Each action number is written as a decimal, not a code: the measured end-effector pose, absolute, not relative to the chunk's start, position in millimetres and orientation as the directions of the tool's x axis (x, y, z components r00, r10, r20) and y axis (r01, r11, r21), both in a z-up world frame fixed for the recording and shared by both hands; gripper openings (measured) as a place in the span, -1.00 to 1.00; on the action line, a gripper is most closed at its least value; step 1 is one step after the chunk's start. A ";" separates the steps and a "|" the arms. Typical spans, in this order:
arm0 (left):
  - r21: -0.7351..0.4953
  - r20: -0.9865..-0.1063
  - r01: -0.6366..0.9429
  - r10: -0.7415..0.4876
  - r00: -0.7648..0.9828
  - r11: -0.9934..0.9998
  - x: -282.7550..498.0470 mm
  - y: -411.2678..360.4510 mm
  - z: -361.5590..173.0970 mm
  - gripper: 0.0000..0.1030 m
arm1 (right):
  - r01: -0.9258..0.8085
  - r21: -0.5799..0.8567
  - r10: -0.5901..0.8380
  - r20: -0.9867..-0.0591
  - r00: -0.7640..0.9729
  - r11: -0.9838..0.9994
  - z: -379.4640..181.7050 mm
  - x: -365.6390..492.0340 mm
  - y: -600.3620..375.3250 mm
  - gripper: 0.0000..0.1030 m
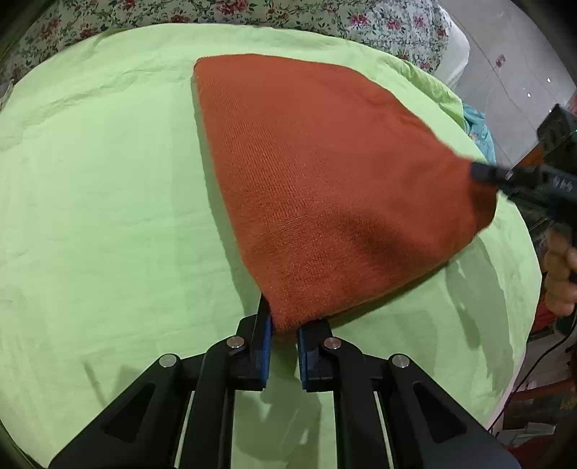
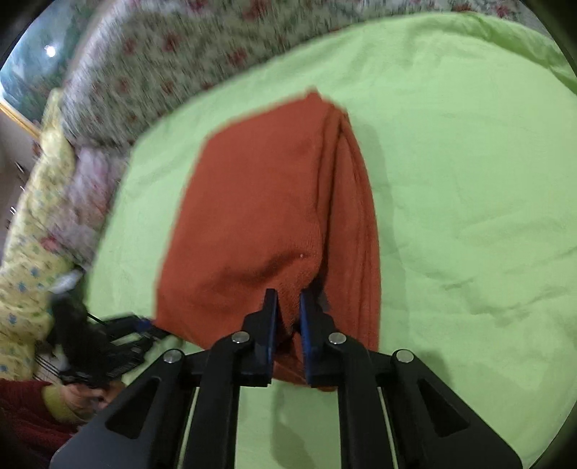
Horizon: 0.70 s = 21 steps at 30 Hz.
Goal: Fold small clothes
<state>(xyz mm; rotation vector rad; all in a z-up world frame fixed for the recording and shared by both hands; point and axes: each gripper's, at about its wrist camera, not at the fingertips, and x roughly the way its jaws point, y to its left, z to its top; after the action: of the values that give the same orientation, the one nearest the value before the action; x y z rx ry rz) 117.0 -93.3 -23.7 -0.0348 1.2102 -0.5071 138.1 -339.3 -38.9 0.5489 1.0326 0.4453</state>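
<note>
While a rust-orange knitted cloth (image 1: 324,187) lies spread on the wrinkled lime-green sheet (image 1: 108,216), both grippers pinch its raised near corners. Left gripper (image 1: 283,332): black angular linkage with blue pads, fingers drawn narrow around one corner of the fine ribbed knit. Right gripper (image 2: 288,317) grips the other corner the same way, the fabric bunching into long soft folds (image 2: 346,202) beside it. The cloth's far edge rests flat toward the sheet's far edge, where a floral quilt (image 1: 324,18) begins, its pattern blurred in the right wrist view.
</note>
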 end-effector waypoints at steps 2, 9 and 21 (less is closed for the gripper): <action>-0.291 -0.883 0.362 -0.395 0.255 0.885 116.9 -98.3 -21.0 -0.81 | -0.078 0.639 0.586 -0.642 0.494 0.766 -26.5 133.6 -353.7 -0.79; -0.291 -0.903 0.353 -0.377 0.206 0.889 122.0 -105.8 -39.5 -0.82 | -0.002 0.579 0.519 -0.730 0.444 0.815 -65.7 136.6 -357.8 -0.80; -0.384 -0.886 0.332 -0.446 0.131 0.861 128.4 -97.0 -39.1 -0.77 | 0.084 0.584 0.496 -0.749 0.438 0.808 -86.2 143.1 -361.7 -0.74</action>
<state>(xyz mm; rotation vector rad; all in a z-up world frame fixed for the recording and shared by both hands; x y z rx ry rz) 128.4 -97.0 -39.1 -0.1022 1.3244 -0.5661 143.1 -361.7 -86.2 0.6049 1.1026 0.2765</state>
